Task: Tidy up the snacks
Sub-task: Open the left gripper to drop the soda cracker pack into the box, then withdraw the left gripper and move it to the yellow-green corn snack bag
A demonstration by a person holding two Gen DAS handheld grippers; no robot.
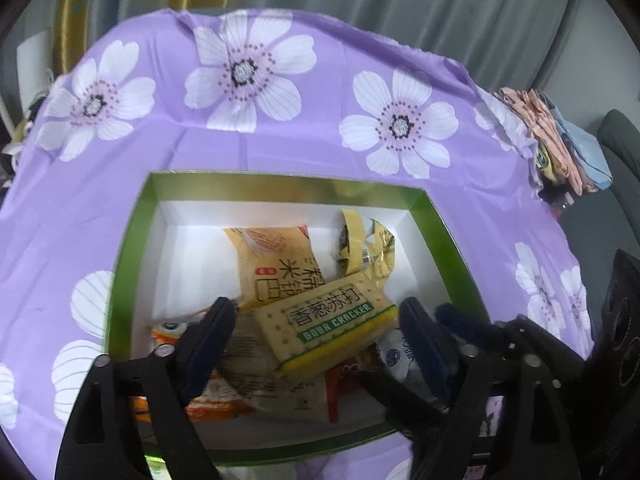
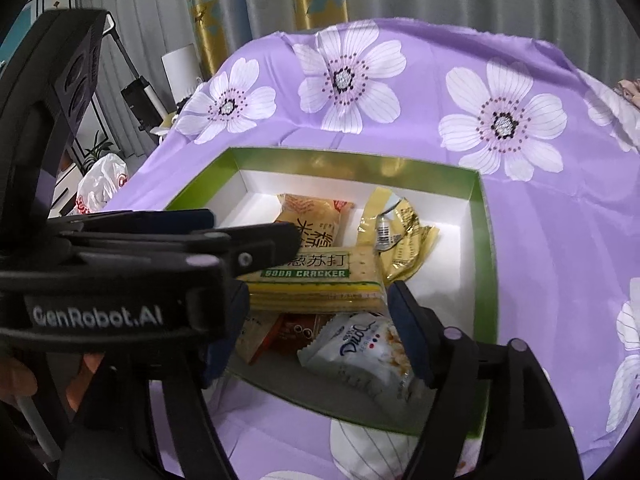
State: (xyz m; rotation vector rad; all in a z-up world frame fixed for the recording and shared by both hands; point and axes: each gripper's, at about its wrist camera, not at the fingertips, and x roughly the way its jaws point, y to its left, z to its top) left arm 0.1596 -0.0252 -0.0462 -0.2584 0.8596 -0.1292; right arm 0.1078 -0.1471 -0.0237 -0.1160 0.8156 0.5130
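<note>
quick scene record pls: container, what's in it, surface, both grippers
container: open green-rimmed box, white inside
contents: soda cracker pack lying on top of the pile; yellow rice snack bag; crumpled gold wrapper; white snack packet; orange packets underneath, partly hidden
surface: purple floral cloth
left gripper: open, jaws either side of the cracker pack, not pressing it
right gripper: open over the box, nothing held

Green-rimmed white box [image 1: 436,236] on purple white-flowered cloth [image 1: 320,148]
</note>
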